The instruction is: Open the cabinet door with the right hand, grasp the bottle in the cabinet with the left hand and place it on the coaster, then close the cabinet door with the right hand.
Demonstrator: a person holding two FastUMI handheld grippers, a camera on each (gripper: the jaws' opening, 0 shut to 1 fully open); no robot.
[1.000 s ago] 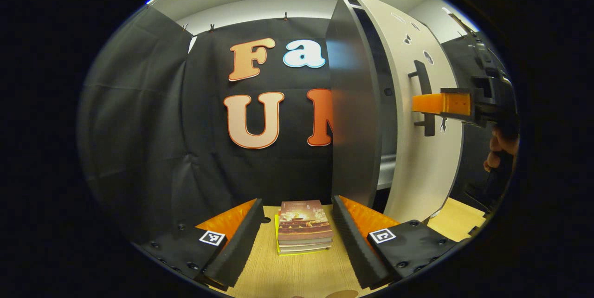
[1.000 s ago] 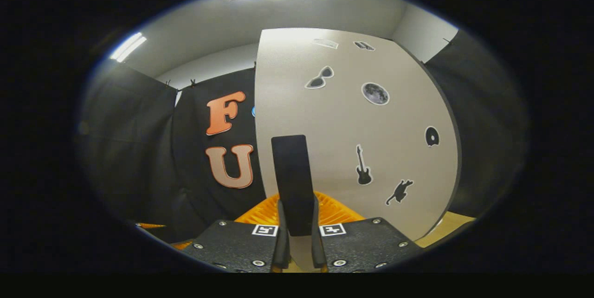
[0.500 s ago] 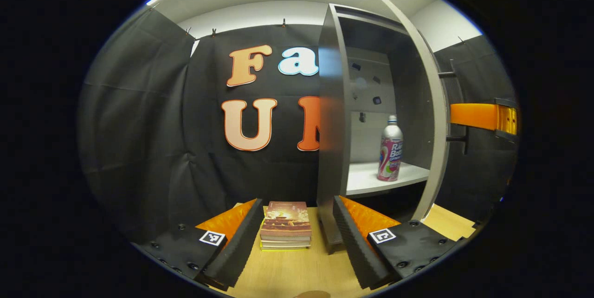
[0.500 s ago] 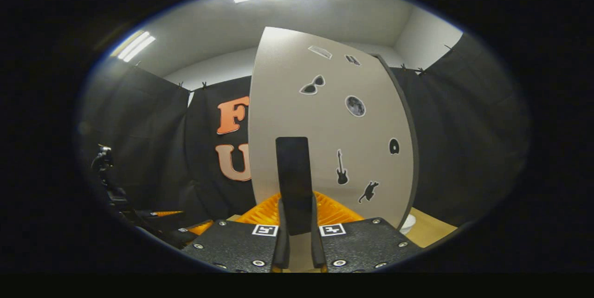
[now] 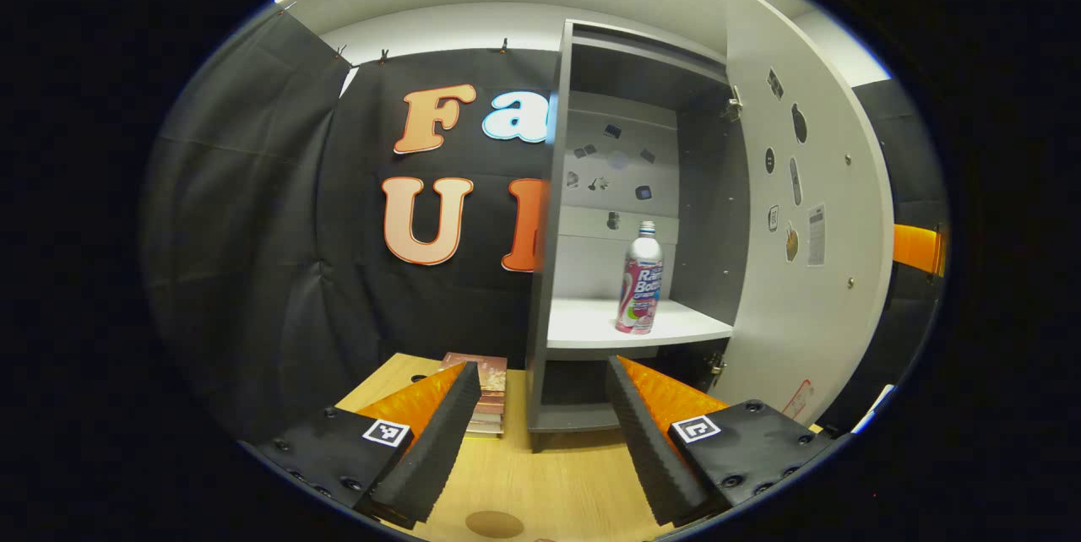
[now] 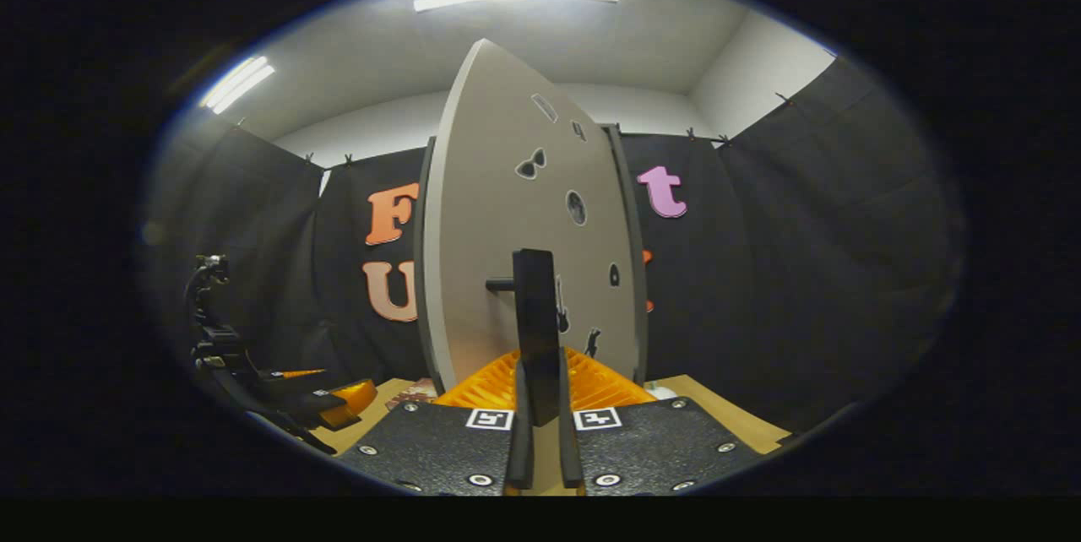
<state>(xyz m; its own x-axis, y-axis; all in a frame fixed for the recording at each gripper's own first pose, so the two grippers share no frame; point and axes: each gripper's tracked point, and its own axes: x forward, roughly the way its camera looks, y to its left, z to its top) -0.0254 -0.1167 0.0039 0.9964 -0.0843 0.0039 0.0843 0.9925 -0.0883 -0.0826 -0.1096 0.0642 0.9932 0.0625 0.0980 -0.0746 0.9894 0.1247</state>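
Now the door (image 5: 811,213) stands wide open, swung out to the right of the cabinet (image 5: 642,187), its inner face dotted with small stickers. In the right gripper view the right gripper (image 6: 540,432) is closed on the door's black handle (image 6: 535,331), both fingers pressed against the bar from either side, with the door's outer face (image 6: 507,213) rising edge-on beyond it. An orange finger of that same gripper peeks past the door's far edge in the left gripper view (image 5: 916,248).

Inside, the bottle (image 5: 640,289) stands upright on the white shelf (image 5: 591,327), toward the right side, touched by nothing. It is pink and white with a silver cap.

Down low, the left gripper (image 5: 540,428) is held in front of the cabinet with its jaws spread wide and nothing between them, well short of the bottle. Between its fingers the wooden table (image 5: 540,483) shows, with the cabinet's foot beyond it. A stack of books (image 5: 487,394) lies just left of the cabinet. A round brown coaster (image 5: 494,523) lies on the table near the bottom edge.
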